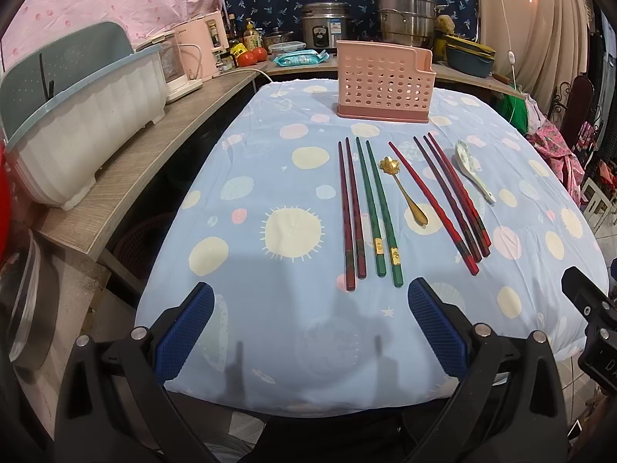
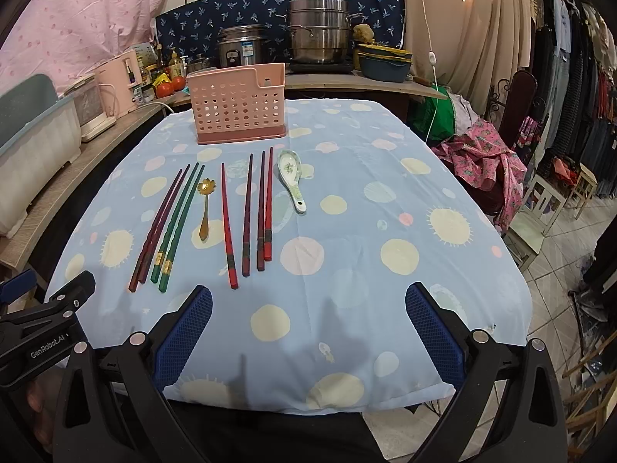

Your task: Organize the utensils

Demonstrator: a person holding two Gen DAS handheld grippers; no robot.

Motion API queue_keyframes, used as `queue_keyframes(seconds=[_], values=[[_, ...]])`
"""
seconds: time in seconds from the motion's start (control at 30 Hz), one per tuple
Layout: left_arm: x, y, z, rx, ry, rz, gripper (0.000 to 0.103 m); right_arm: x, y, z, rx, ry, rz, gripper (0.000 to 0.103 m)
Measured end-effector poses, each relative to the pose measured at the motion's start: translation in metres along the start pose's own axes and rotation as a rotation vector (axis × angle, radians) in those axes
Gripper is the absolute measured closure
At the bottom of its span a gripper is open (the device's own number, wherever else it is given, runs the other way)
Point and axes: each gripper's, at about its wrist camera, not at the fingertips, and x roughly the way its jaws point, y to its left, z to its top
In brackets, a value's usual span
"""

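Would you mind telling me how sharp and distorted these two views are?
Left wrist view: utensils sharp, fisheye bows the shelf, dark vignette in the corners. Right wrist view: equally sharp, table edges curve, soft gripper shadows fall on the cloth.

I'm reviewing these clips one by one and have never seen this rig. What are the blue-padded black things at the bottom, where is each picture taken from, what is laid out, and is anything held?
They are hand-held grippers, one in each of a person's hands, each with a camera looking forward along its two fingers. One picture comes from the left gripper, the other from the right gripper. Both are wide open above the near table edge, and nothing is held.

On the blue spotted tablecloth lie, in a row: dark red chopsticks, green chopsticks, a gold spoon, more red chopsticks and a white ceramic spoon. Behind them stands a pink perforated holder, with nothing showing above its rim. Kitchen pots and appliances sit on counters beyond.
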Motion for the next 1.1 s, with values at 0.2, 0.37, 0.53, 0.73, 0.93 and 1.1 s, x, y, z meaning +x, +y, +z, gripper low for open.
queue_keyframes(seconds=[0.2,0.37,0.53,0.73,0.93,1.1], values=[[-0.0001,0.0017,-0.0005,0.001,0.0,-0.001,0.007,-0.0019,0.0076,0.0018,0.001,-0.001,0.004,0.007],[0.0001,-0.0005,0.0,-0.001,0.0,0.0,0.007,-0.0023,0.0075,0.0027,0.004,-0.001,0.008,0.007],[-0.0002,0.0012,0.0,0.0,-0.001,-0.001,0.007,-0.0045,0.0059,0.0024,0.002,-0.001,0.006,0.007],[0.0011,0.0046,-0.001,0.001,-0.002,-0.002,0.007,-0.0046,0.0062,0.0032,0.003,-0.002,0.008,0.007],[0.0013,0.0058,-0.001,0.001,-0.003,-0.003,0.007,-0.0013,0.0041,0.0022,0.006,-0.005,0.014,0.007],[0.0011,0.005,-0.001,0.0,-0.002,-0.002,0.007,-0.0019,0.0039,0.003,0.007,-0.005,0.018,0.007]])
